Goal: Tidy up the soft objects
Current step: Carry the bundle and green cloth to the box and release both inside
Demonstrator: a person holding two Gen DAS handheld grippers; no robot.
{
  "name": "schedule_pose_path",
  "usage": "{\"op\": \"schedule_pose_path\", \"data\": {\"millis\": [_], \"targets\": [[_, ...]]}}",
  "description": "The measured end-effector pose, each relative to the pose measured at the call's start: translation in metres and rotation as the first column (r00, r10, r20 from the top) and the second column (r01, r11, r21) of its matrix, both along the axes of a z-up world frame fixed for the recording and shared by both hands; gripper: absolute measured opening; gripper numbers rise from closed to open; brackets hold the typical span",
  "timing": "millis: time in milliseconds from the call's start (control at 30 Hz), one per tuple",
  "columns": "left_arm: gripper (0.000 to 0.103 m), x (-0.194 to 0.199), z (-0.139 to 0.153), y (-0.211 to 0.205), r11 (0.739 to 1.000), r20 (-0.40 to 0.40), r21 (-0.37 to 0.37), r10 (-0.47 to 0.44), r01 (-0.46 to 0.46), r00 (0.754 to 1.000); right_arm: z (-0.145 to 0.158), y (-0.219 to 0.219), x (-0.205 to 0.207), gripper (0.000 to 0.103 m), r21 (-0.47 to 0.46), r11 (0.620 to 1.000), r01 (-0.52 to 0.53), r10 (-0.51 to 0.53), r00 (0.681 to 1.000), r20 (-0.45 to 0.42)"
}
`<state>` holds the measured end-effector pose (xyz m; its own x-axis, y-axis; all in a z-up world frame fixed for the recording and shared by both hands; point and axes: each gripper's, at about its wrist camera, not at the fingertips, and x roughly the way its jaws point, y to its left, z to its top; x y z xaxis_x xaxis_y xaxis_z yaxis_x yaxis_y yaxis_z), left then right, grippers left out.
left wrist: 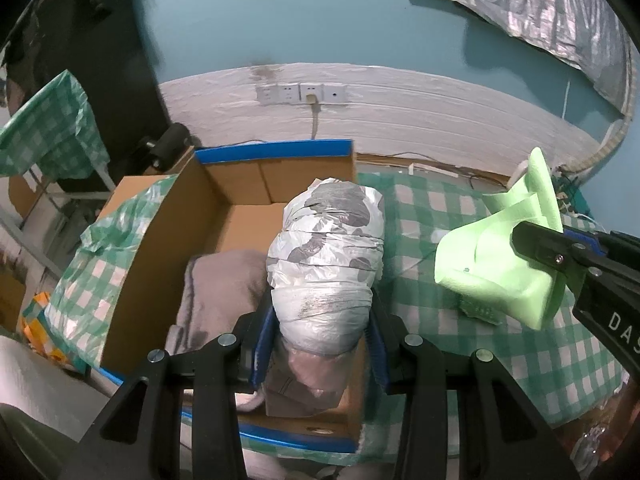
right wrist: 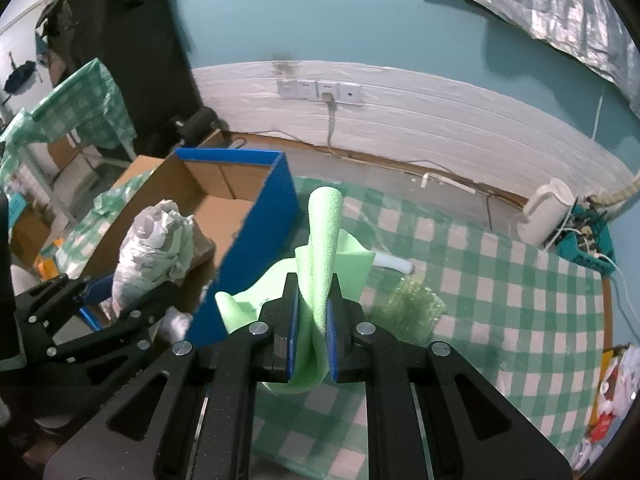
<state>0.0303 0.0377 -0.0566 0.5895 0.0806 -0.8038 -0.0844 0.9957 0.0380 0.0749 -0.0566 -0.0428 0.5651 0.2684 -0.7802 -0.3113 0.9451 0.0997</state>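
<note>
My left gripper (left wrist: 322, 332) pinches the lower end of a wrapped bundle (left wrist: 326, 252), a roll bound in grey-patterned white plastic, its blue pads pressed on either side so the soft roll stands up and away from the fingers. I judge that grip low on the roll keeps its bulk clear for lowering. Directly beneath and ahead of those fingers sits the cardboard box (left wrist: 256, 184) with blue rims, open-topped, a grey folded cloth (left wrist: 218, 292) already lying inside, left of the bundle. To the right, my right gripper (right wrist: 313, 312) is clamped tight on a green foam sheet (right wrist: 324, 236), crumpled between the pads and rising ahead of them; the box stands just left of it. Beyond, the checked tablecloth (right wrist: 480, 280) runs to the wall, a small white foam tube (right wrist: 394, 264) lying ahead on it.
</note>
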Motion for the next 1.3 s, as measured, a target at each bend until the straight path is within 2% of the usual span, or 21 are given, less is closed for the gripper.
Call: {"op": "schedule_pose_path", "data": {"millis": [367, 700, 1167, 1233, 1300], "targets": [[0.042, 0.0, -0.003, 0.04, 0.998, 0.001, 0.001, 0.068, -0.068, 0.998, 0.003, 0.052, 0.009, 0.011, -0.018, 0.996, -0.083, 0.083, 0.996, 0.01], [0.042, 0.001, -0.008, 0.074, 0.991, -0.014, -0.019, 0.134, -0.135, 0.991, -0.009, 0.096, 0.014, 0.011, -0.035, 0.987, -0.155, 0.155, 0.988, -0.014], [0.043, 0.004, -0.024, 0.104, 0.982, -0.055, -0.023, 0.188, -0.19, 0.981, -0.035, 0.122, 0.023, 0.012, -0.018, 0.981, -0.195, 0.193, 0.978, -0.083], [0.045, 0.004, -0.025, 0.105, 0.981, -0.053, -0.02, 0.191, -0.192, 0.98, -0.036, 0.124, 0.023, 0.015, -0.014, 0.98, -0.199, 0.197, 0.977, -0.081], [0.055, 0.005, -0.026, 0.107, 0.98, -0.053, -0.014, 0.199, -0.2, 0.979, -0.036, 0.125, 0.023, 0.037, -0.014, 0.981, -0.194, 0.193, 0.978, -0.076]]}}
